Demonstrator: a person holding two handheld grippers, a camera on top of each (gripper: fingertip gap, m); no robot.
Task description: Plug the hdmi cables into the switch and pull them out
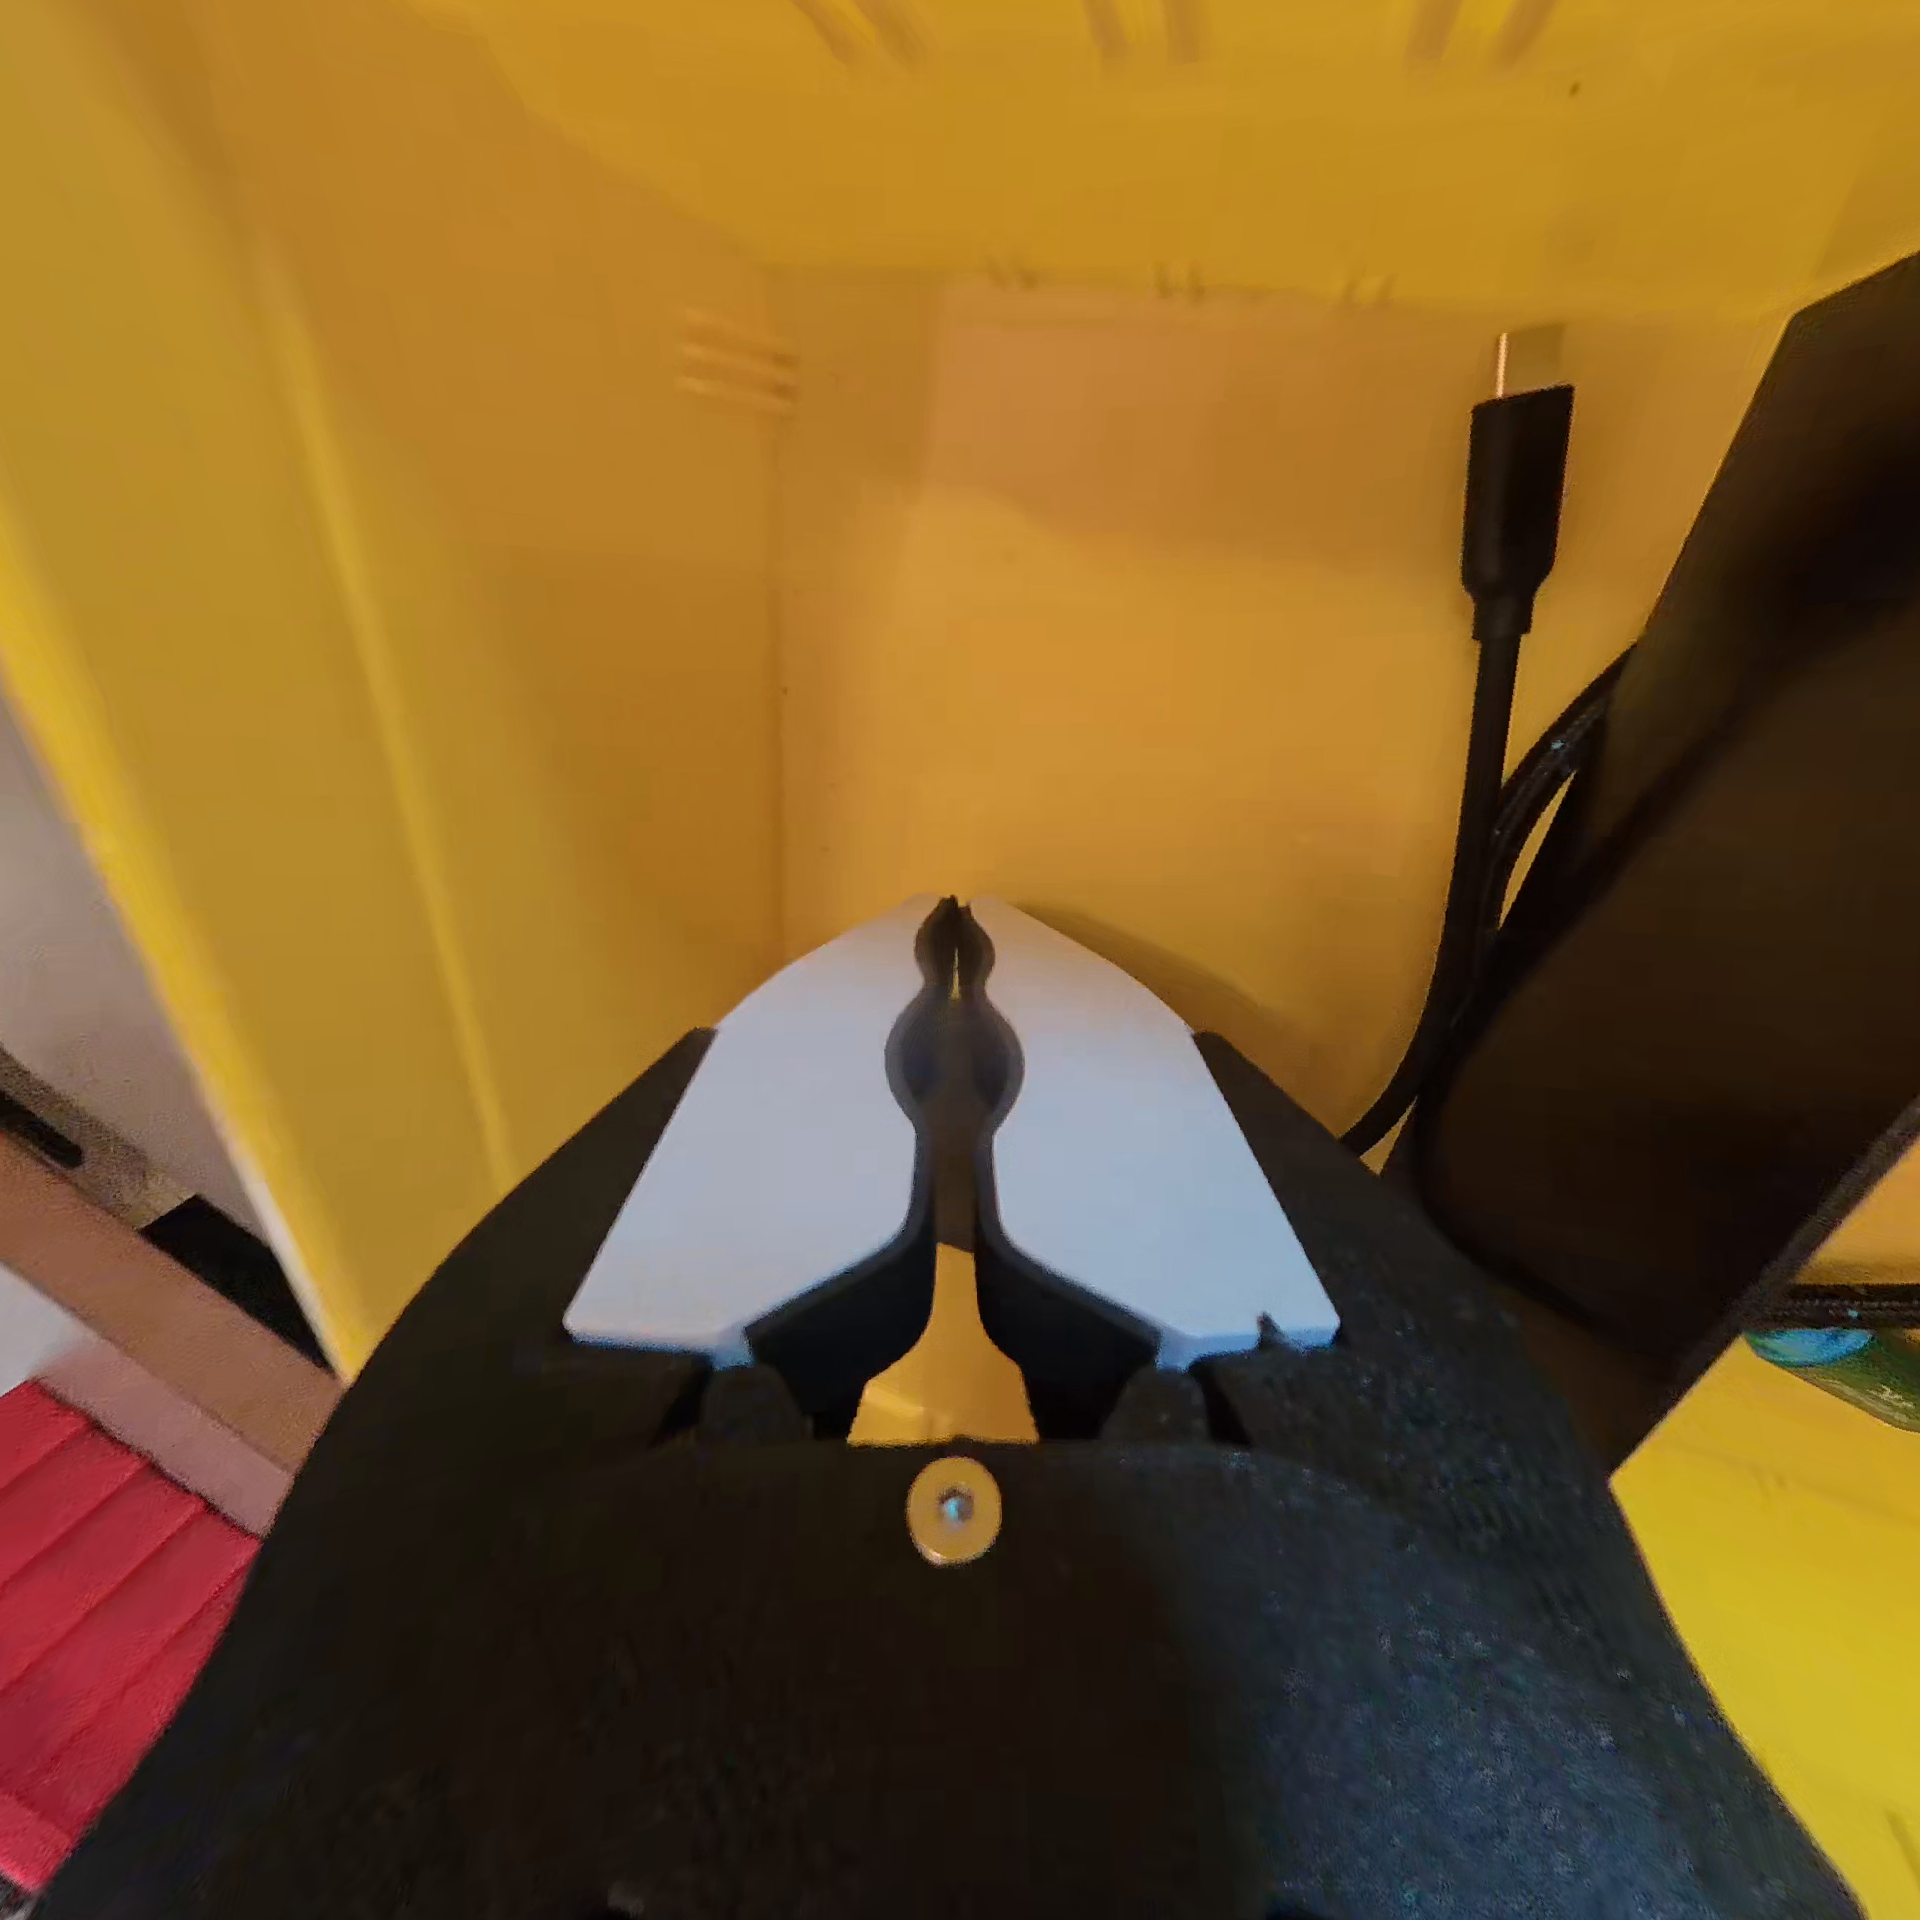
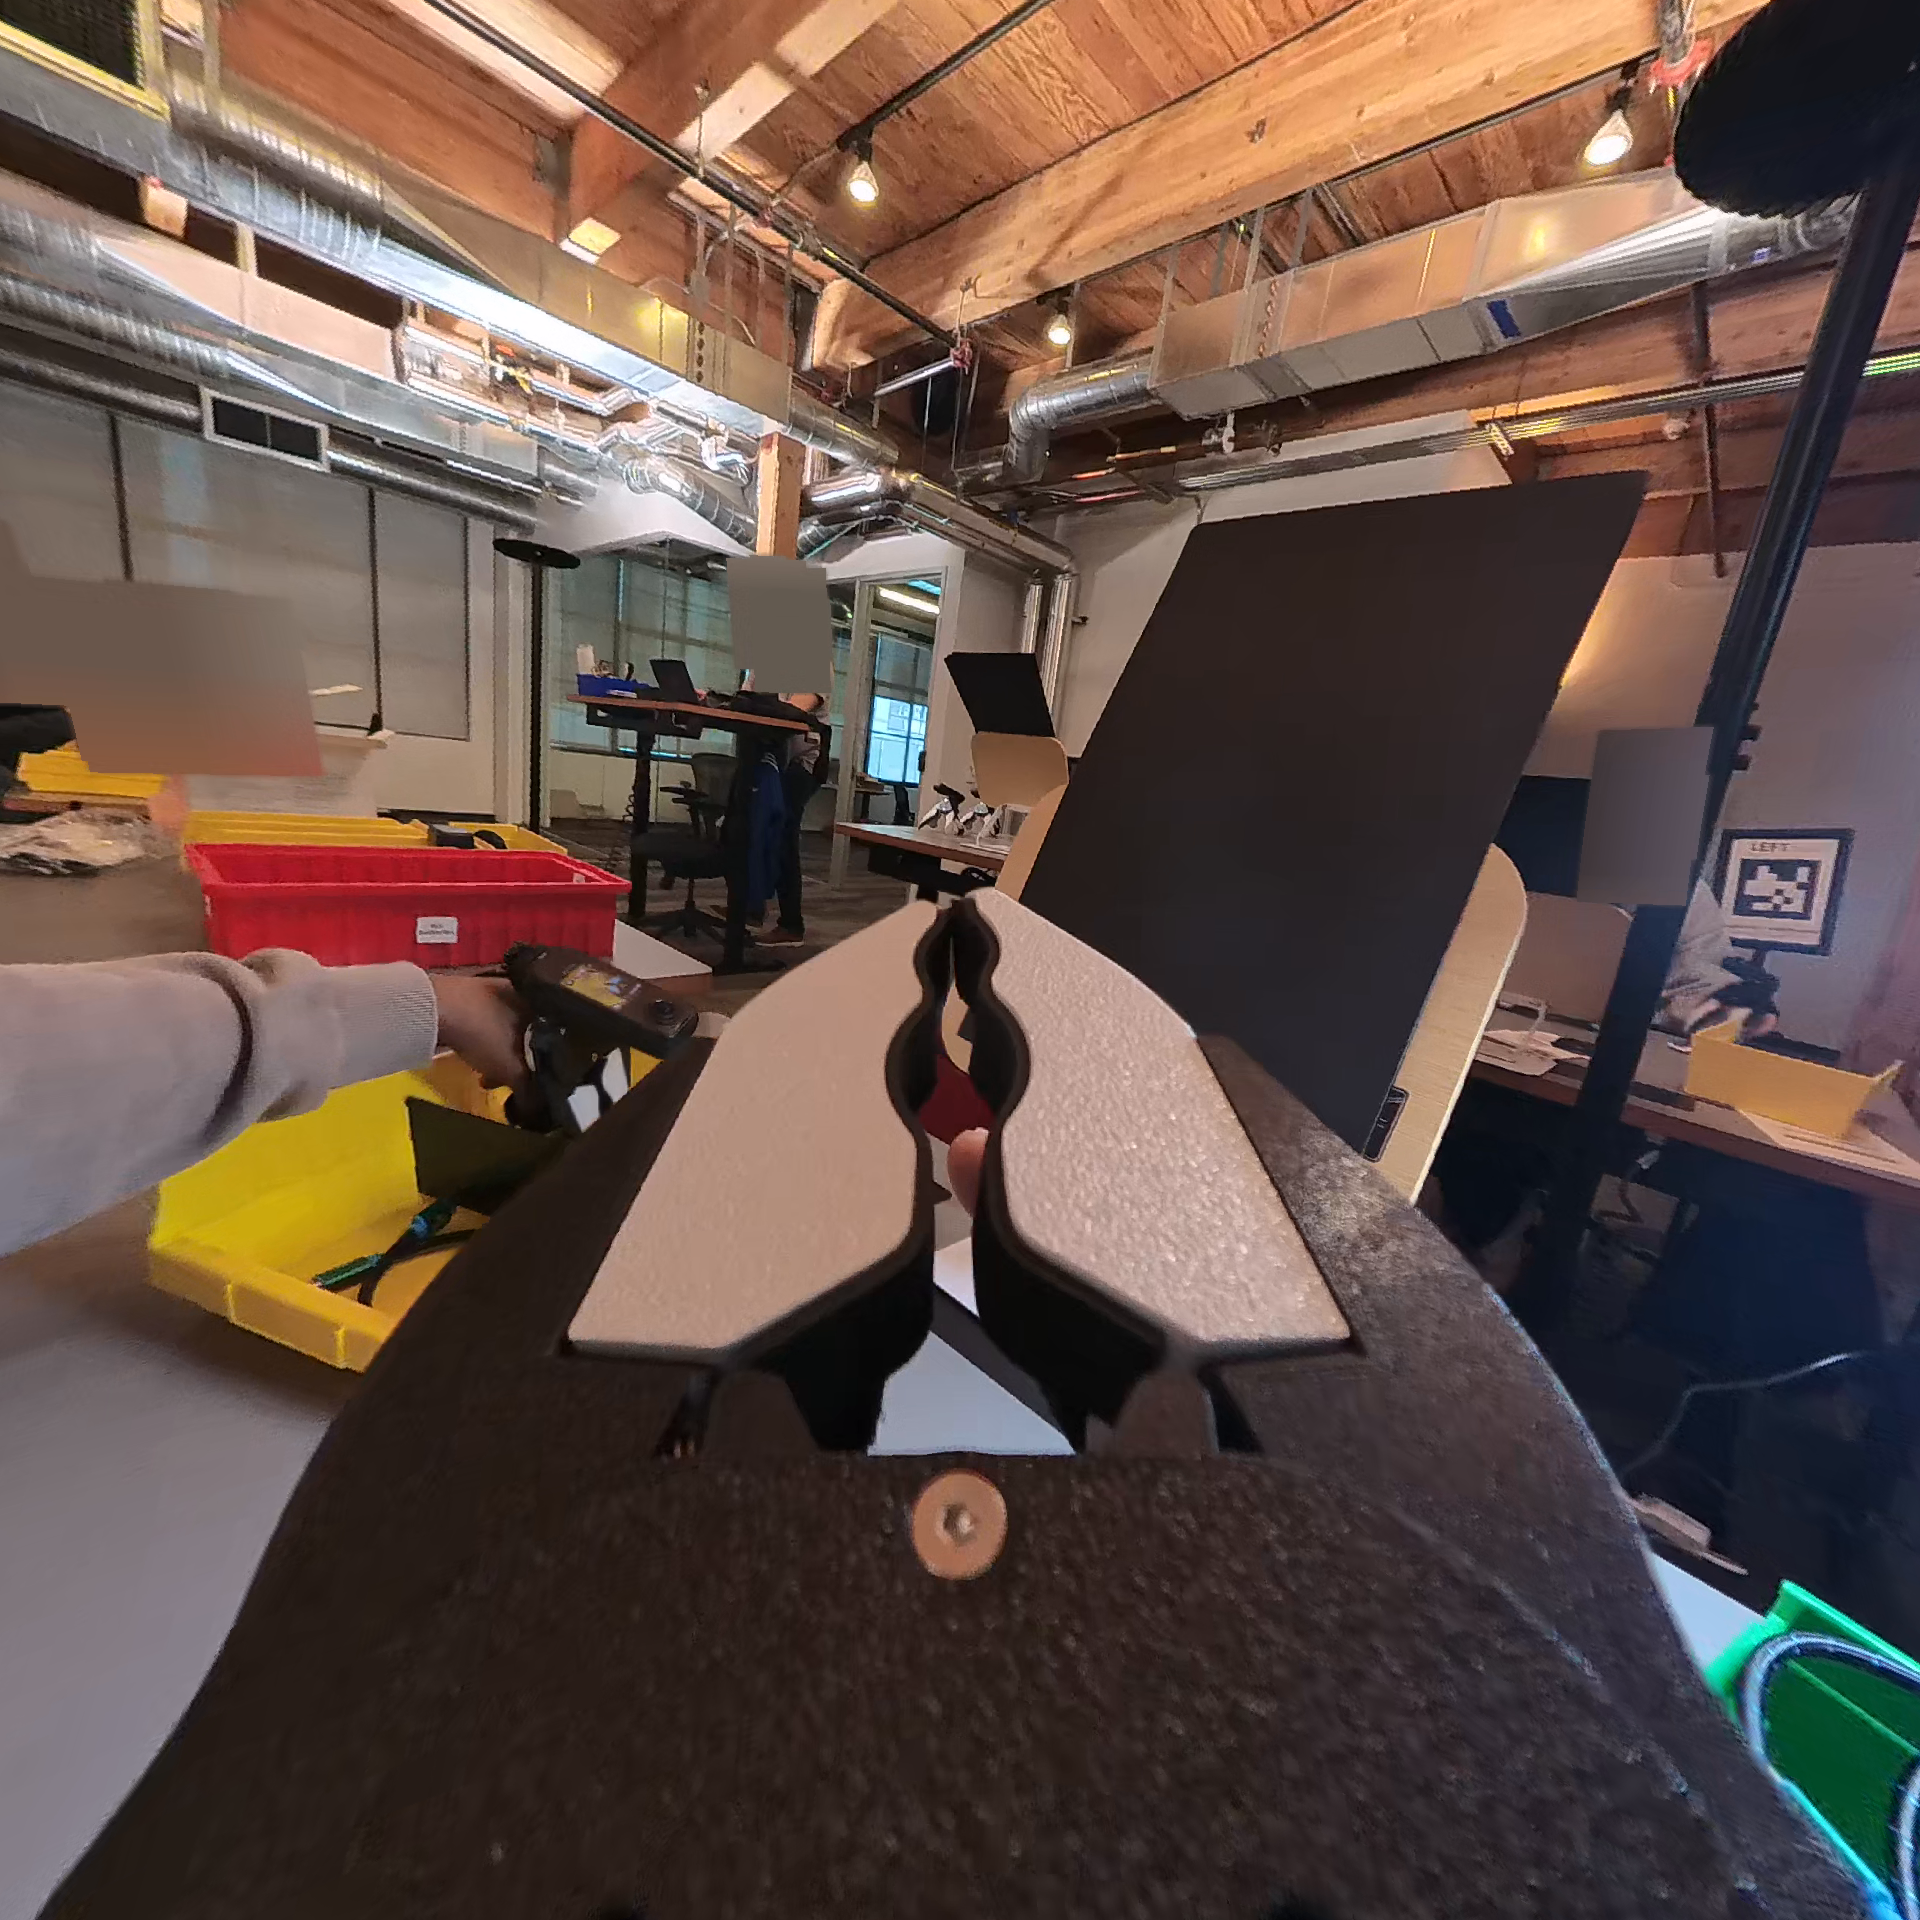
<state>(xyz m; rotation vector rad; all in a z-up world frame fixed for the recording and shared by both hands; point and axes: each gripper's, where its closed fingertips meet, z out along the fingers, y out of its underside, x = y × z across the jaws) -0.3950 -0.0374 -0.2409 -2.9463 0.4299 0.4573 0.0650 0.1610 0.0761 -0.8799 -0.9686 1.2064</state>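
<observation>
left tool (image 1: 952,914) fingers together, empty, inside yellow plastic bin (image 1: 1039,644) | black cable with silver-tipped plug (image 1: 1512,499) at 2 o'clock, long axis 6-to-12, beside black flat box (image 1: 1714,883) | right tool (image 2: 951,914) together, empty, raised, farther | left nearer

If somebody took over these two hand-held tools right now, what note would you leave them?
Left tool: shut, empty, reaching into the yellow bin.
Right tool: shut, empty, raised over the table, pointing at the room.
In the bin: a black cable with its plug free, beside a black box, probably the switch.
Done: no cable visibly plugged in.
Left: grip a plug, insert it, pull it out.
</observation>
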